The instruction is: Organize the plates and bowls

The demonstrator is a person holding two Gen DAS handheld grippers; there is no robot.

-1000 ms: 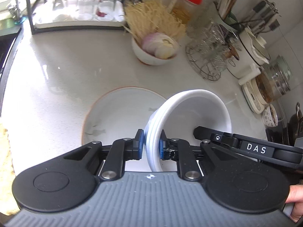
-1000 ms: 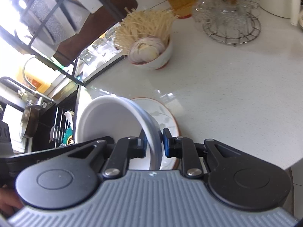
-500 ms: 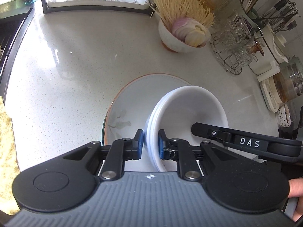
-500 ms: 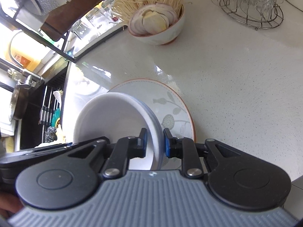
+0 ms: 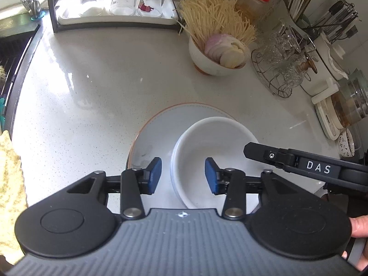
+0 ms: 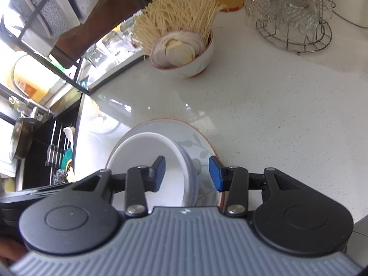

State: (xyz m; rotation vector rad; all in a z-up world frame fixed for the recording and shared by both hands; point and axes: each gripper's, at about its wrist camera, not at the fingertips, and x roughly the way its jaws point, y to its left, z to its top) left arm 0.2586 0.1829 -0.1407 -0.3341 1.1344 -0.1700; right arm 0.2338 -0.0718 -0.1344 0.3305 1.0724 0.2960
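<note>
Both your left gripper (image 5: 183, 175) and right gripper (image 6: 187, 174) just opened, bowls (image 5: 214, 151) released on plate (image 5: 156, 128); careless withdrawal could snag the rim.

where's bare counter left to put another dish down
Widest bare counter: between the glass tray, the sink edge and the plate holding the white bowls. Smaller patch right of the plate, below the wire rack. Crowded: back-right corner, around the mushroom bowl.
</note>
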